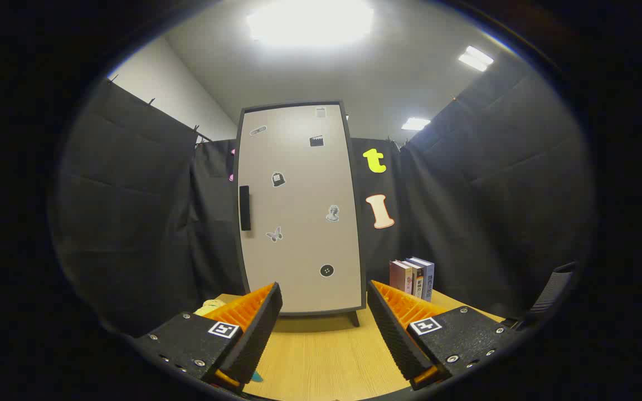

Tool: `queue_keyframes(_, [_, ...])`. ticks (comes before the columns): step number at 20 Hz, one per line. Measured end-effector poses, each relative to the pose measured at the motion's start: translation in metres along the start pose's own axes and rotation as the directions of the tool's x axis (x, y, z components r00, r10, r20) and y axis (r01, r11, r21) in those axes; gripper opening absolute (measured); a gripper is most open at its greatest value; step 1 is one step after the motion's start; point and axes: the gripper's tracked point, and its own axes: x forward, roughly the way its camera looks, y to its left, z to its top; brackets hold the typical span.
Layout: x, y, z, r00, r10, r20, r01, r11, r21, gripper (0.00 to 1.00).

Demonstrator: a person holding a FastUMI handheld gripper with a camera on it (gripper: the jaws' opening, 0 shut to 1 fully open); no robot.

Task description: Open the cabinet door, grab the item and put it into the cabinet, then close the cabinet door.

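Cabinet [300, 209] stands upright on the wooden table [321, 356], straight ahead of the gripper [325, 301] and beyond its fingertips, a strip of bare tabletop between them. Cabinet door [304, 223] shut, pale front with a dark frame, small stickers scattered over it. Dark vertical handle [244, 208] on the door's left edge, about mid-height, above and a bit left of the left fingertip. One short cabinet leg [354, 318] shows under the right bottom corner.

Gripper fingers spread wide, nothing between them, touching nothing; cabinet's lower edge sits in the gap between the tips.

Yellowish soft item [211, 306] on the table, just behind the left finger, mostly hidden by it; can't tell what it is.

Small row of books [412, 277] standing upright to the cabinet's right, beyond the right finger, apart from the cabinet.

Black cloth walls around the table, ceiling lights above.
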Motion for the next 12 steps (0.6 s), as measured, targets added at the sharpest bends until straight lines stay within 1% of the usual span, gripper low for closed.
queue_keyframes(12, [0.009,0.014,-0.007,1.000,0.005,-0.011,-0.005,1.000,-0.006,0.95])
